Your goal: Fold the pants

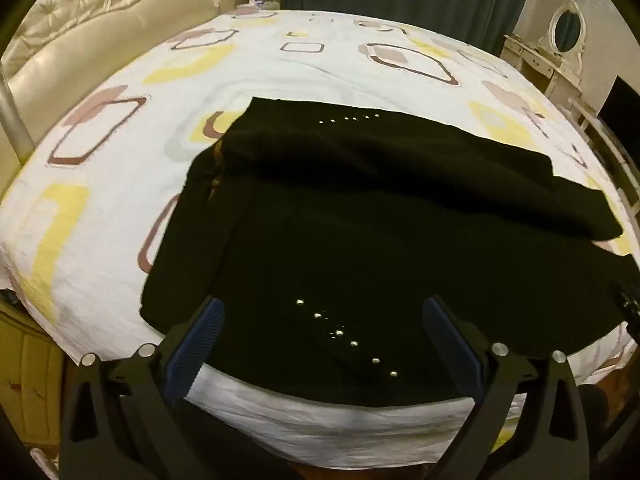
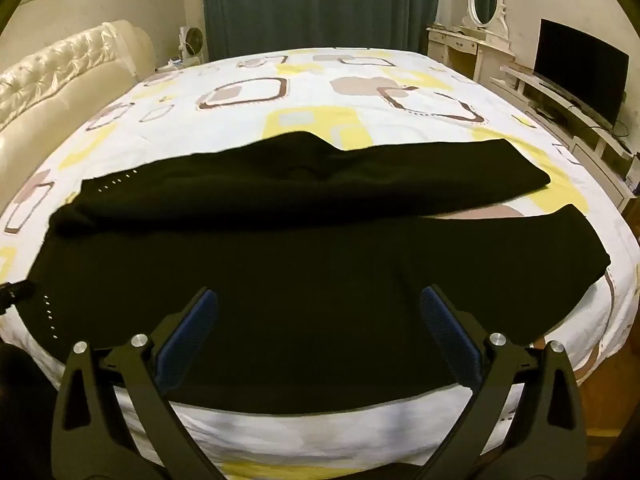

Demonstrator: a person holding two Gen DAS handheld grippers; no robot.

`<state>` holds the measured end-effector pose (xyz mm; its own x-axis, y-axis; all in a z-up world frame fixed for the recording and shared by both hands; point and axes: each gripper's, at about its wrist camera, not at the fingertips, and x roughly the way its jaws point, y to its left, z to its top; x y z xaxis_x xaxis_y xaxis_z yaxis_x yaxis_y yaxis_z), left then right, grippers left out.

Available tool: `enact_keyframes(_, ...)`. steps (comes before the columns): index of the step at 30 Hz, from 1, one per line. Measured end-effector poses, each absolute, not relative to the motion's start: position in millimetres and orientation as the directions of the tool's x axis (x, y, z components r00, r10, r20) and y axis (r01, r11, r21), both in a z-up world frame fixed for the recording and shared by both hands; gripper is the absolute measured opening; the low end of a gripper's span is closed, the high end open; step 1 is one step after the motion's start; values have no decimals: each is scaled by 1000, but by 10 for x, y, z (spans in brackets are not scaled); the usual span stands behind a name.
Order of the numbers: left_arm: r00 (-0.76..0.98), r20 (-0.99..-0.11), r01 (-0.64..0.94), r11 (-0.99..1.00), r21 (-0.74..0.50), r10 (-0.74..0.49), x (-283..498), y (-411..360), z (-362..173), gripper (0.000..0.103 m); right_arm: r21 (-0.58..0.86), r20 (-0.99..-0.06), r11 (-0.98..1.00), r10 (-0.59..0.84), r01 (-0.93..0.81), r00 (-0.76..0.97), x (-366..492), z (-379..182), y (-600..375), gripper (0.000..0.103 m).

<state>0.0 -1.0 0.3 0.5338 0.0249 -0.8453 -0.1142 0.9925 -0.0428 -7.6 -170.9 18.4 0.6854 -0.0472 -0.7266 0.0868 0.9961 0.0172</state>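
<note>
Both claws spread wide and holding nothing: left gripper (image 1: 320, 312) hanging over the studded waist end, right gripper (image 2: 320, 304) over the near leg. Black pants (image 2: 280, 264) laid sideways across the near part of the bed (image 2: 304, 92), waist toward the headboard side, one leg already lying partly over the other, cuffs apart at the far end. Biggest risk, probably: pinching only the top layer of that dark, hard-to-read fabric, so the fold drags crooked, or catching the patterned sheet (image 1: 120, 184) along with it and bunching everything. Near edge also close to the mattress lip, so could slide off. No containers anywhere in sight.
</note>
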Motion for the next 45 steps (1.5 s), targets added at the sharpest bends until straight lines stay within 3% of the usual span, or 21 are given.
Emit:
enact_keyframes(6,549,-835,-63,996,-64,-19,-35,-74,-11,99,86,-718,991,-13,107,696,-109,207,-1836,101)
enact_keyframes(13,582,-813,-1,1000,-17,-13,-108,-240,47,99,41,-735,992,-52,122,676,-52,103,-1773,101)
enact_keyframes(45,572,-820,-22,999,-27,-9,-95,-193,28,99,41,-751,993,-42,111,659,-26,21,-1773,101)
